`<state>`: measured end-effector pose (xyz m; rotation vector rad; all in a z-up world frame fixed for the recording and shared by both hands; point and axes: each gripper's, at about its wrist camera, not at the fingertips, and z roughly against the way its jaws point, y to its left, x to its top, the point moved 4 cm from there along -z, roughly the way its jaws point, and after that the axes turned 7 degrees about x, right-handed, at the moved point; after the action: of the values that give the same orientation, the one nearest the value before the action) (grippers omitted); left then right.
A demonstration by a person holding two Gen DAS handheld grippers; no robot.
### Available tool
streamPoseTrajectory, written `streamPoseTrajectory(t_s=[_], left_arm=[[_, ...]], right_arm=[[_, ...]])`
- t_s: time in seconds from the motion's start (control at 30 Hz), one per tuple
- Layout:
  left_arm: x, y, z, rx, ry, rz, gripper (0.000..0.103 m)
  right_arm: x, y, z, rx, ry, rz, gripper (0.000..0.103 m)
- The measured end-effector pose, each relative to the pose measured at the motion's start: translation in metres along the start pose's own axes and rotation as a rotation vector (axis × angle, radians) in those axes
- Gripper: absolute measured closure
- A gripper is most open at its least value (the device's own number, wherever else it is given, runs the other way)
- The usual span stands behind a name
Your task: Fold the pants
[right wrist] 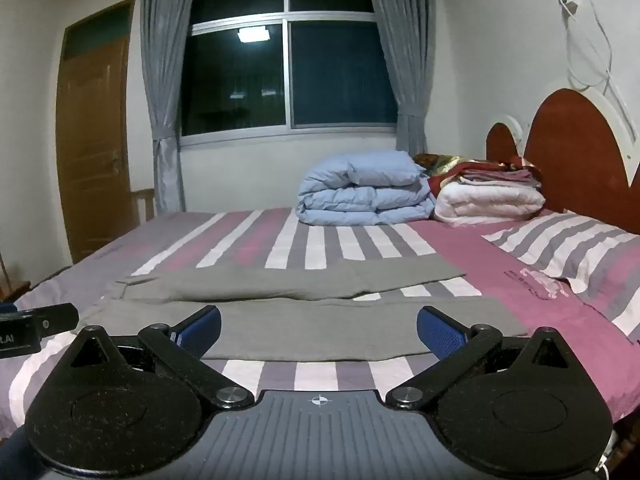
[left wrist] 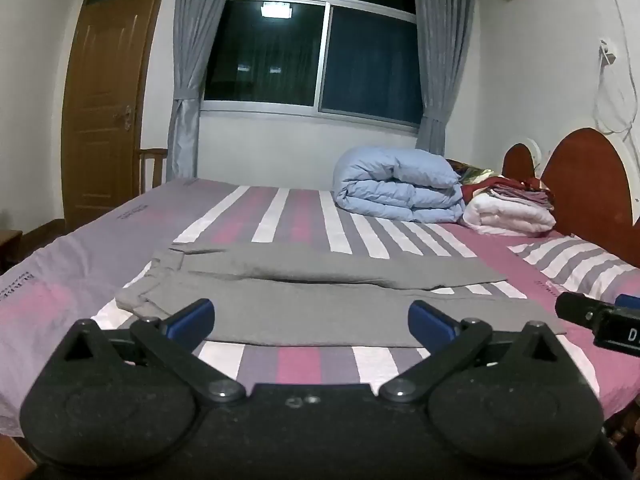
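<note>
Grey pants [left wrist: 320,300] lie flat across the striped bed [left wrist: 304,364], waist to the left and both legs stretched to the right, the far leg slightly apart from the near one. They also show in the right wrist view [right wrist: 304,312]. My left gripper [left wrist: 311,324] is open and empty, just above the near edge of the pants. My right gripper [right wrist: 319,330] is open and empty, over the near leg further right. Part of the right gripper shows at the right edge of the left wrist view [left wrist: 600,318].
A folded light-blue duvet [left wrist: 400,186] and a stack of white and red bedding [left wrist: 508,208] sit at the far side by the wooden headboard [left wrist: 588,188]. A striped pillow [right wrist: 568,252] lies to the right. A window, curtains and a door stand behind.
</note>
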<state>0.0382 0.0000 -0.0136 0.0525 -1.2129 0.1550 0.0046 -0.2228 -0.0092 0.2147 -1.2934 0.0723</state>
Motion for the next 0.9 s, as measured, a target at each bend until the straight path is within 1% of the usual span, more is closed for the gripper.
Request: streamPoseTrajectory(t_s=[0.03, 0.13, 0.3, 0.33, 0.47, 0.6, 0.7, 0.9], left_arm=[[0.0000, -0.0002, 0.0000, 0.002, 0.000, -0.002, 0.006], [-0.0002, -0.0009, 0.0010, 0.005, -0.006, -0.005, 0.006], [-0.0020, -0.0012, 0.0010, 0.003, -0.010, -0.003, 0.006], [-0.0025, -0.0014, 0.0009, 0.002, -0.009, -0.006, 0.006], [0.0007, -0.0005, 0.0016, 0.003, -0.010, -0.006, 0.006], [0.0018, -0.0015, 0.0035, 0.003, -0.011, -0.005, 0.006], [0.0033, -0.0011, 0.0040, 0.002, -0.010, -0.006, 0.006], [0.0028, -0.0030, 0.0048, 0.006, -0.012, -0.009, 0.006]], right_arm=[[0.0003, -0.0008, 0.0006, 0.002, -0.018, -0.015, 0.000], [0.0007, -0.0023, 0.0015, 0.007, -0.022, -0.021, 0.000], [0.0001, -0.0052, 0.0039, 0.007, -0.025, -0.018, 0.000], [0.0008, -0.0084, -0.0019, -0.001, -0.013, -0.021, 0.000], [0.0022, -0.0103, -0.0001, -0.008, -0.022, -0.023, 0.000], [-0.0002, -0.0100, -0.0011, -0.008, -0.023, -0.025, 0.000], [0.0058, -0.0060, 0.0013, -0.009, -0.022, -0.027, 0.000], [0.0067, -0.0056, 0.0007, -0.013, -0.024, -0.027, 0.000]])
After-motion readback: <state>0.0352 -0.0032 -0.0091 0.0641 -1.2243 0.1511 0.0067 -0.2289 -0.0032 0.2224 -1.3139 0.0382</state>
